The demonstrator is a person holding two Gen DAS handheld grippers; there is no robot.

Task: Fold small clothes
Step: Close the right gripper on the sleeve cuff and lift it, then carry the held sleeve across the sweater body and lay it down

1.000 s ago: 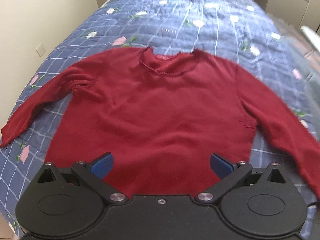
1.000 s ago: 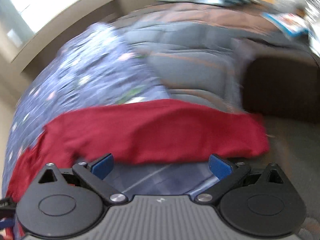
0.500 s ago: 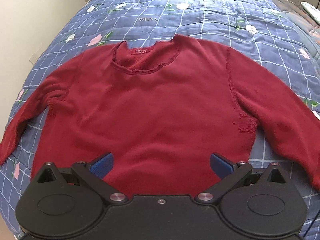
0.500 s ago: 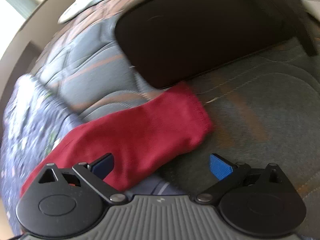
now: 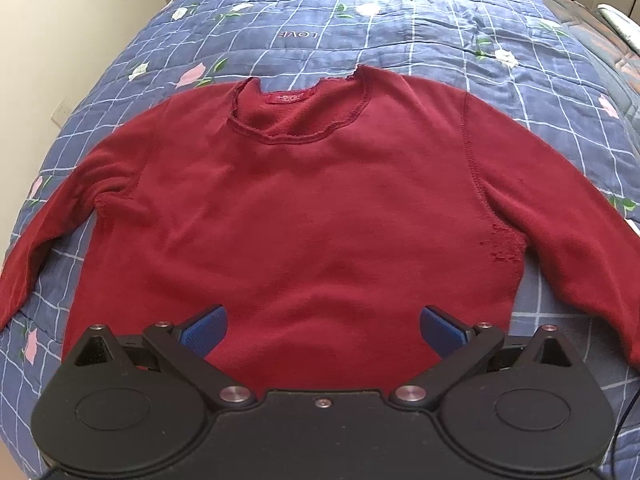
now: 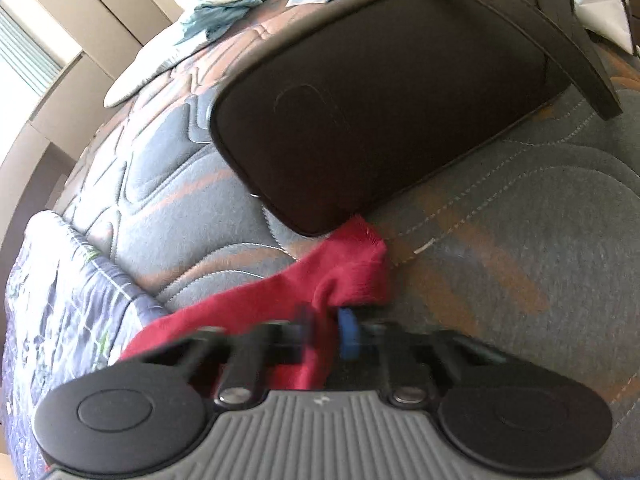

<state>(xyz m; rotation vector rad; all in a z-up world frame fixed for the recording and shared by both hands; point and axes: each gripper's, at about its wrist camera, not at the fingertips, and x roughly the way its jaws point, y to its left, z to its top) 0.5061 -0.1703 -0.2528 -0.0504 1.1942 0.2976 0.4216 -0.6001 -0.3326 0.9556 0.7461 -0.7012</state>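
Red sweater (image 5: 304,216) flat on blue floral quilt (image 5: 420,28). Right gripper (image 6: 326,334) just closing, pinching sleeve cuff (image 6: 352,264). Left gripper (image 5: 322,326) spread above hem. Lift the cuff clear, carry inward without dragging the body.

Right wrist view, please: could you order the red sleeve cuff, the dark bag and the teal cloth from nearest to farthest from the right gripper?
1. Red sleeve cuff: pinched in the right gripper.
2. Dark bag: just beyond, upper centre.
3. Teal cloth: far back, upper left.
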